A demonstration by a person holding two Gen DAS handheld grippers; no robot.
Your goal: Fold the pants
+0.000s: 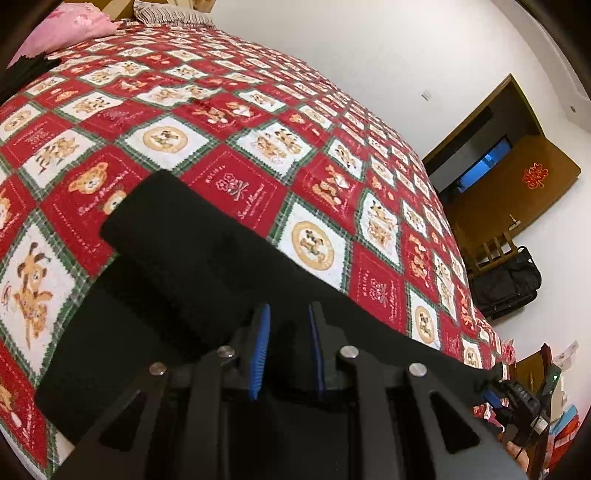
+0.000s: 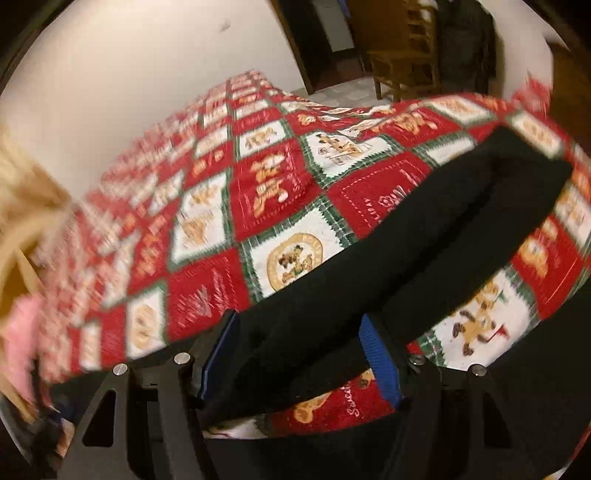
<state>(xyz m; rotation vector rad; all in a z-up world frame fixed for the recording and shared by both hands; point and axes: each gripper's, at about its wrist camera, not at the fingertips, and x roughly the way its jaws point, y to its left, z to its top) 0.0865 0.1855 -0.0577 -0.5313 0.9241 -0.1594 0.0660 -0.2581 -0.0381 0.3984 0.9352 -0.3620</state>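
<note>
White walls and a dark wooden door framed a bed covered in a red, green and white teddy-bear quilt, with a pink pillow at its far left corner. Black pants lay on the quilt at the near edge, the visible leg running as a long band away from the holder. Seen from the left wrist, the left claw sat over the dark cloth with its blue pads nearly together, apparently pinching a fold, though black on black hid the contact. Seen from the right wrist, a folded leg stretched from the right claw toward the far right, its long axis diagonal; that claw's pads stood apart, straddling the near end without visibly pressing it. Judging by this, the right claw was better placed to close on that end. No containers showed.
</note>
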